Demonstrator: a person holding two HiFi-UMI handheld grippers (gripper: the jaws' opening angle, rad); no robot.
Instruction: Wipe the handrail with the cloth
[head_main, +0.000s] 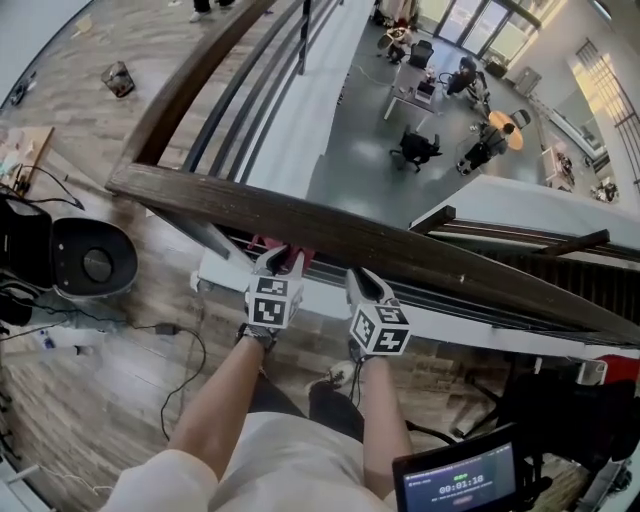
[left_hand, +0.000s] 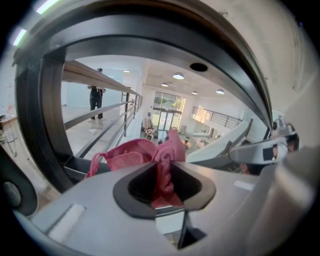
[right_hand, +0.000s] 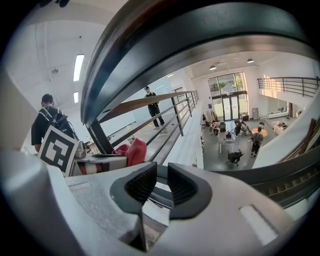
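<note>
Head view: left tool, cloth, blurry screen

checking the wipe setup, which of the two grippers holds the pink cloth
The left gripper: the crumpled pink cloth is pinched between its fingers, while the right gripper has fingers apart and empty.

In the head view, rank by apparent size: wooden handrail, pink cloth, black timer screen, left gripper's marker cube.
1. Brown wooden handrail, spanning the frame.
2. Black timer screen, enlarged by nearness to the camera.
3. Marker cube on the left gripper.
4. Pink cloth: only a sliver shows beside the handrail.
</note>
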